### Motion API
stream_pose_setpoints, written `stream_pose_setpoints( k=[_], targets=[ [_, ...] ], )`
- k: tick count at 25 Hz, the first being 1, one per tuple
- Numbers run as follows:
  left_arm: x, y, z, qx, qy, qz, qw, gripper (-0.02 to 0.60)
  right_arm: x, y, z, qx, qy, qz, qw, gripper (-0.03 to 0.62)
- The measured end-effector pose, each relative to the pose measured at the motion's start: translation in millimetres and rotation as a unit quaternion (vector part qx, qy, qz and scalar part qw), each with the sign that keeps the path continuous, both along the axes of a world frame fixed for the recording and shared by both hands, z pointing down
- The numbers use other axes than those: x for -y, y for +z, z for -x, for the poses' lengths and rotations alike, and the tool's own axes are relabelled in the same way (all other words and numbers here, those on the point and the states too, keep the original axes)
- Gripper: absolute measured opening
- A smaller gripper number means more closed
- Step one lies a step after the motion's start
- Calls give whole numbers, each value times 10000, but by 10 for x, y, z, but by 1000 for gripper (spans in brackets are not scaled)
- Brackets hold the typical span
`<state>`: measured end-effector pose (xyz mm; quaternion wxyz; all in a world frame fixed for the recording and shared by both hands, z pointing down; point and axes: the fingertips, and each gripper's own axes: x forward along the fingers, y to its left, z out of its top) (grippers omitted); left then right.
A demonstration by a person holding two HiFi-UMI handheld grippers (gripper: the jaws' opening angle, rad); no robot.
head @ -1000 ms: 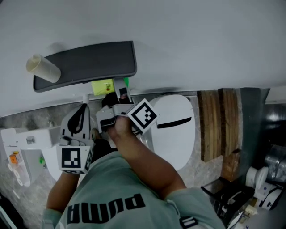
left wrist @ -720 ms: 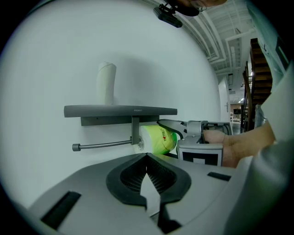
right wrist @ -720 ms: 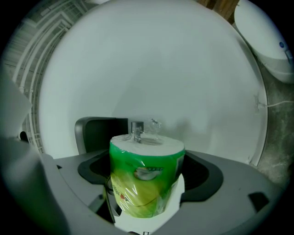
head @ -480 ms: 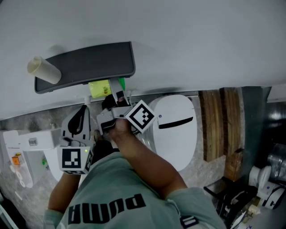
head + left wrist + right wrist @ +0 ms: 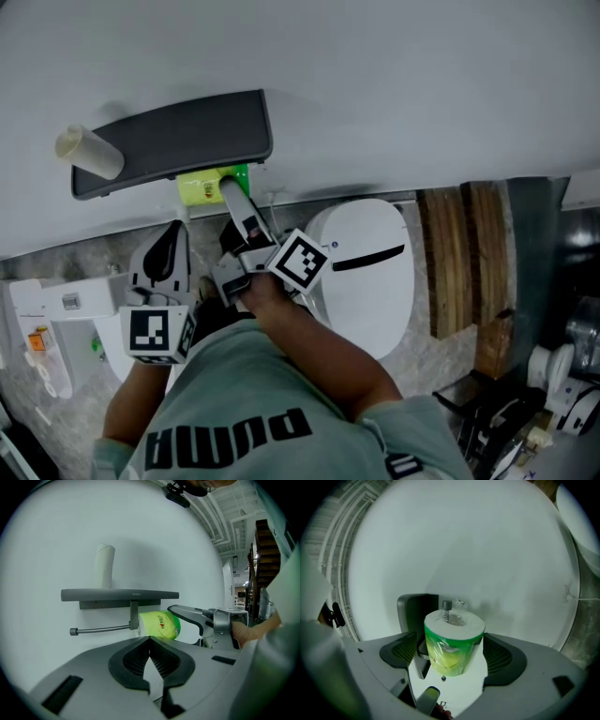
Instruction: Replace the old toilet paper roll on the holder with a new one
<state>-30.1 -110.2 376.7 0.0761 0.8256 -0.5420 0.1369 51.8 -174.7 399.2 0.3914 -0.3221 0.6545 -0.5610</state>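
**A:** What has moved in the last second?

**B:** The right gripper (image 5: 451, 654) has tilted. Its finger now lies longer across the head view and its marker cube sits lower. The new roll (image 5: 160, 624) has crept slightly left under the shelf (image 5: 169, 141). The left gripper (image 5: 150, 644) hasn't budged.

**A:** Start close in, then.

**B:** Nearest, the right forearm (image 5: 309, 347) reaches forward from the chest towards the wall (image 5: 394, 84). The left gripper hangs low on the left, aimed up at the holder, its jaws closed on each other with nothing between them.

**A:** And the right one?

**B:** Its jaws are spread and pressed on the sides of the new roll, which is wrapped in green plastic. The roll's far flat face points away from that camera.

**A:** Where does the roll sit against the holder?

**B:** Just under the shelf's right half, beside the bracket (image 5: 134, 616). The bar (image 5: 101, 629) runs left from the bracket to a knobbed end and looks bare. A small knob (image 5: 447, 605) shows just past the roll's core. I can't tell whether anything is inside the core.

**A:** The old one?

**B:** A cardboard tube (image 5: 87, 152) stands upright on the shelf's left end, so removal looks done. This is the fitting step. Next the core must line up with a free bar end and slide on, and the wrap may get in the way
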Motion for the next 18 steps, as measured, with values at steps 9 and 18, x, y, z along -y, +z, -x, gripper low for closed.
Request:
stream_pose_setpoints(
  k=[9,18],
  targets=[
    [-82,-35,-30,-147,-145,-28,9998,3,-420,-103,-76,-1563,-679,-595,9836,442],
    [-273,-62,-88,-160,-187,-15,9997,3,-731,-452,-179,-4091,-832,-2029,8858,172]
  ],
)
